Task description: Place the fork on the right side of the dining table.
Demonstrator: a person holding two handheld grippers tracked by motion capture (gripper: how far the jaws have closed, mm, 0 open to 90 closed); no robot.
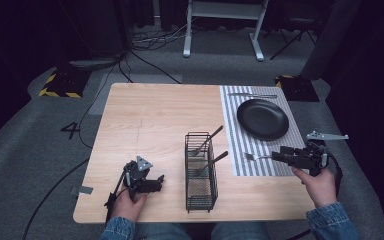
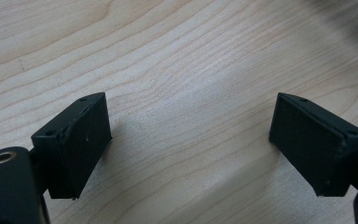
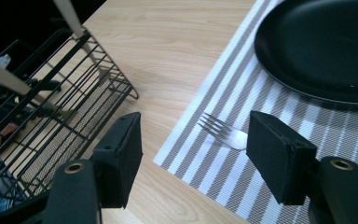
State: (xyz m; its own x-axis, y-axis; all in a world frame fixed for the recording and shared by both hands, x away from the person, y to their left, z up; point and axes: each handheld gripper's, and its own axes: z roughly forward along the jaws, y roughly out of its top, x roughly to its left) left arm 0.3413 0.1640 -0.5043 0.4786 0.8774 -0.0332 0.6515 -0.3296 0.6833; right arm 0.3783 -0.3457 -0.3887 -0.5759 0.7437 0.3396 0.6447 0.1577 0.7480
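A silver fork (image 1: 252, 157) lies on the striped placemat (image 1: 232, 150) near its front left corner. In the right gripper view the fork (image 3: 219, 130) points its tines toward the wood, and its handle runs behind the right-hand jaw. My right gripper (image 1: 280, 156) (image 3: 196, 123) hovers just over it, open, with the pads clear of the fork. A black plate (image 1: 262, 118) (image 3: 321, 46) rests on the mat beyond. My left gripper (image 1: 155, 182) (image 2: 191, 105) stands open over bare wood at the table's front left, with nothing between its jaws.
A black wire basket (image 1: 201, 195) (image 3: 51, 126) stands at the front middle of the wooden table (image 1: 150, 120), holding two leaning utensils (image 1: 207, 140). A knife (image 1: 252, 95) lies across the far end of the placemat. Cables and a stand's legs are on the floor behind.
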